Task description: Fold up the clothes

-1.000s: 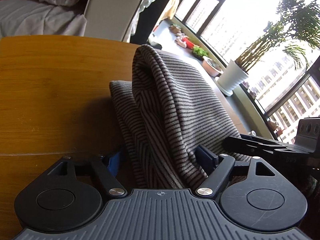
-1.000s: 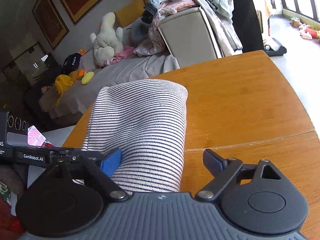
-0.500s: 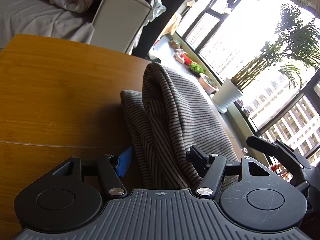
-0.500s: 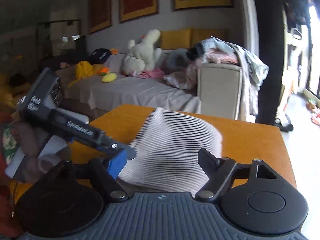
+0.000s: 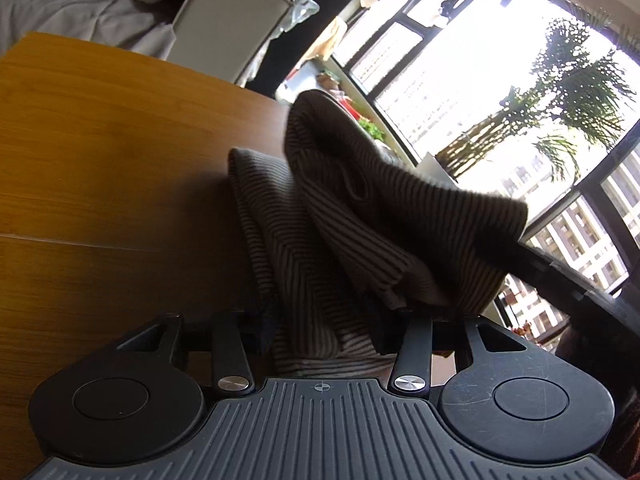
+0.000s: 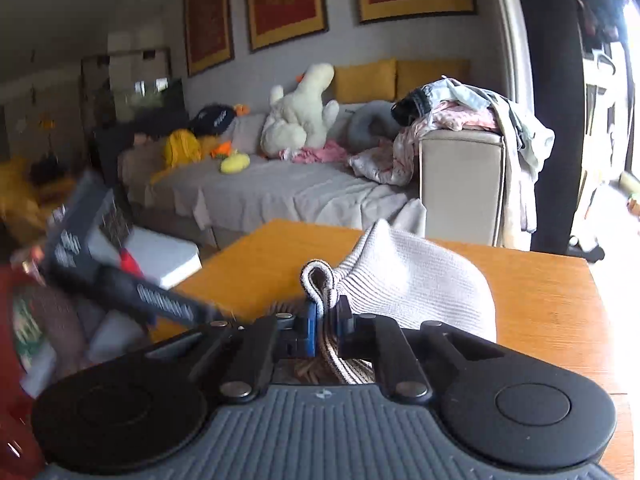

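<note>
Both tongs, left (image 5: 324, 330) and right (image 6: 326, 320), share a ribbed grey body, black disc housings, silver pivot screws; one right fingertip (image 6: 310, 330) is blue, seemingly padded.

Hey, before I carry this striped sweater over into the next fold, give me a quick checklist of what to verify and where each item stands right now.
1. Right claw clamped on the striped sweater: ok, a bunched edge is pinched between its fingers.
2. Left claw grip: not ok, jaws stand wide with cloth only lying between them.
3. Sweater lifted clear of the wooden table: not ok, one layer is raised, the lower part rests on the wood.
4. Landing spot on the table free: ok, bare wood shows beyond the sweater.
5. Fold edges lined up: cannot tell, the cloth is bunched and shadowed.
</note>
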Demonstrator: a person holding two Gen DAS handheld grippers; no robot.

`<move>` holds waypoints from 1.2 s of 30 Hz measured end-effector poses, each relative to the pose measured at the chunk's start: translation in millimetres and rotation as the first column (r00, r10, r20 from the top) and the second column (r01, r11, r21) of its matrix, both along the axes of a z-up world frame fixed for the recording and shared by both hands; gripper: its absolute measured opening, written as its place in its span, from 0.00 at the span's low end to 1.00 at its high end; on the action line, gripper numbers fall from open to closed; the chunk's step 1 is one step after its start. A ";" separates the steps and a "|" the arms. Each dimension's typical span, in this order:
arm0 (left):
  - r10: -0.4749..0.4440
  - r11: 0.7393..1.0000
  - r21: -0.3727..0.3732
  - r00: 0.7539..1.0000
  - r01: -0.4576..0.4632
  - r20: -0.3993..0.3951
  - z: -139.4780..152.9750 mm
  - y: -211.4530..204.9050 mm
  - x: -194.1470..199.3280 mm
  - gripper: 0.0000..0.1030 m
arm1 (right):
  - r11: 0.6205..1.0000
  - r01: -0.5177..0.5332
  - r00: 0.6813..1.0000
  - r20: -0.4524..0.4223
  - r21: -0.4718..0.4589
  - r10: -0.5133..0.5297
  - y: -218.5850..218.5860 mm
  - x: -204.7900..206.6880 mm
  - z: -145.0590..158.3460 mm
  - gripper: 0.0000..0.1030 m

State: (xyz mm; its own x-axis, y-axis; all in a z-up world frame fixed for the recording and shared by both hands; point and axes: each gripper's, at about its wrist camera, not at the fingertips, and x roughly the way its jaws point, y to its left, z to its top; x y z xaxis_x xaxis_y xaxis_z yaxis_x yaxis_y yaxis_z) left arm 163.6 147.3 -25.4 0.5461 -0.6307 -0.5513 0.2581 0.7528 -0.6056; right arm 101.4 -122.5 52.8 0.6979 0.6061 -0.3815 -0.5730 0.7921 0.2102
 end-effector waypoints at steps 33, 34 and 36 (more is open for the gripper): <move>0.034 0.995 0.091 0.993 -0.044 0.110 45.9 3.4 9.3 0.67 | 0.970 -0.073 0.995 -0.083 -0.232 0.055 59.6 11.5 -61.5 0.09; 0.022 0.992 0.123 0.995 -0.035 0.101 41.5 -4.9 15.3 0.62 | 0.954 -0.067 0.998 -0.038 -0.294 0.058 67.9 4.2 -61.8 0.10; 0.001 0.983 0.185 0.996 -0.017 0.084 32.9 -21.0 27.0 0.50 | 0.920 -0.054 0.997 0.034 -0.389 0.073 79.2 -8.7 -60.3 0.14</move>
State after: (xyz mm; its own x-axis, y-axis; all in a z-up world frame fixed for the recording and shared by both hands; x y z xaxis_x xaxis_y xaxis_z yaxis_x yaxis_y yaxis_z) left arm 190.6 126.4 7.5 0.6002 -0.5170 -0.6103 0.2945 0.8523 -0.4323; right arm 92.7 -43.3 -7.5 0.6854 0.4614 -0.5633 -0.6266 0.7678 -0.1336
